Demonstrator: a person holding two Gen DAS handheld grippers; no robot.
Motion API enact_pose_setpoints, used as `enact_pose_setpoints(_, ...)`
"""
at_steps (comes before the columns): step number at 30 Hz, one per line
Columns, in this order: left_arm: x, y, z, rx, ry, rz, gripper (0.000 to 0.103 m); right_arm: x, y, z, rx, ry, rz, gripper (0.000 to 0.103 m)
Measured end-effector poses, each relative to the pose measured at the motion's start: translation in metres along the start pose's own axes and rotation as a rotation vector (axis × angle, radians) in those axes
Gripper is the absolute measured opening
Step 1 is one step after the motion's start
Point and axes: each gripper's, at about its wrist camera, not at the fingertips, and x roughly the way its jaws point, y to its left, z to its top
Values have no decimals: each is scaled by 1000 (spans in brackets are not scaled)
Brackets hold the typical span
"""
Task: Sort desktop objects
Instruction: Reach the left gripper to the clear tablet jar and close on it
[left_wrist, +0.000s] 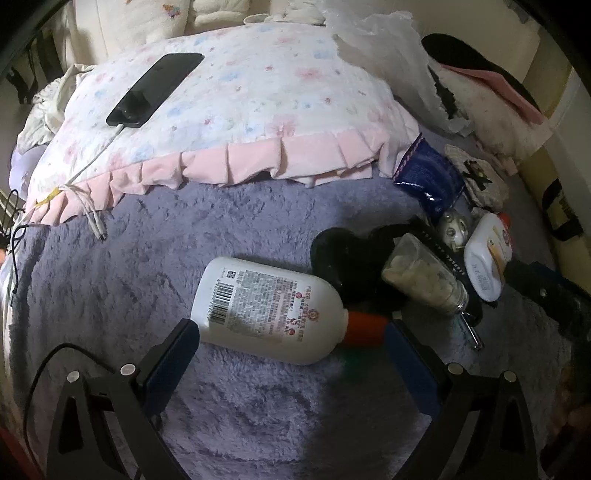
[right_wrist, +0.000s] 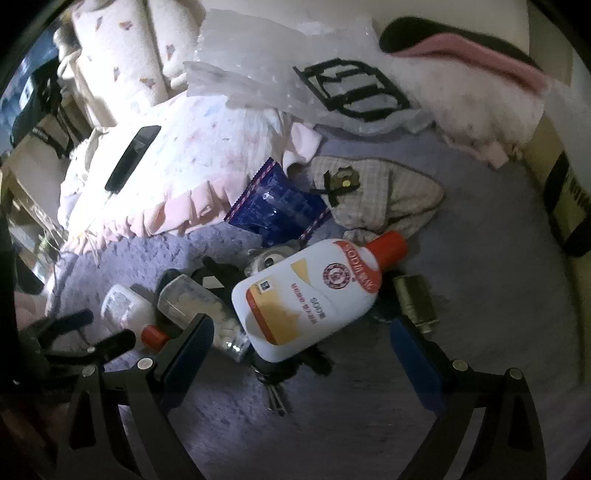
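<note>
A white lotion bottle with a red cap (left_wrist: 269, 306) lies on its side on the purple plush blanket (left_wrist: 147, 258). My left gripper (left_wrist: 291, 332) is open, its jaws flanking the bottle. A second white bottle with a red cap (right_wrist: 310, 295) lies just ahead of my right gripper (right_wrist: 301, 328), which is open around its base. A clear jar of white pieces (left_wrist: 424, 273) (right_wrist: 207, 310) lies between the two bottles. The first bottle (right_wrist: 129, 310) and the left gripper's fingers (right_wrist: 110, 343) show at the left of the right wrist view.
A blue snack packet (right_wrist: 280, 203), a checked cloth pouch (right_wrist: 384, 192), a spool of thread (right_wrist: 415, 299), keys (right_wrist: 275, 395) and black cloth (left_wrist: 347, 258) lie around. A floral pillow (left_wrist: 240, 103) carries a black phone (left_wrist: 155, 88) on a cable. Plastic bag (right_wrist: 288, 74) behind.
</note>
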Motion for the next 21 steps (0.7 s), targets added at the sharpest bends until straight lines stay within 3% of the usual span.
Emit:
enact_pose_setpoints(4,4,-10,1,39,-20,-44,101,5,-8,3,99,11,45,96)
enact_pose_setpoints(12,11,-48,18,200,-95,-199,101,15,-23,17,244,36,38,95)
enact_pose_setpoints(18,15,-69,22,229,-89,-246,101,19,-28,15,314,48,44,95)
enact_pose_setpoints(21,22,-81,16,245,-78,-226,101,16,-34,12,325,44,4,95)
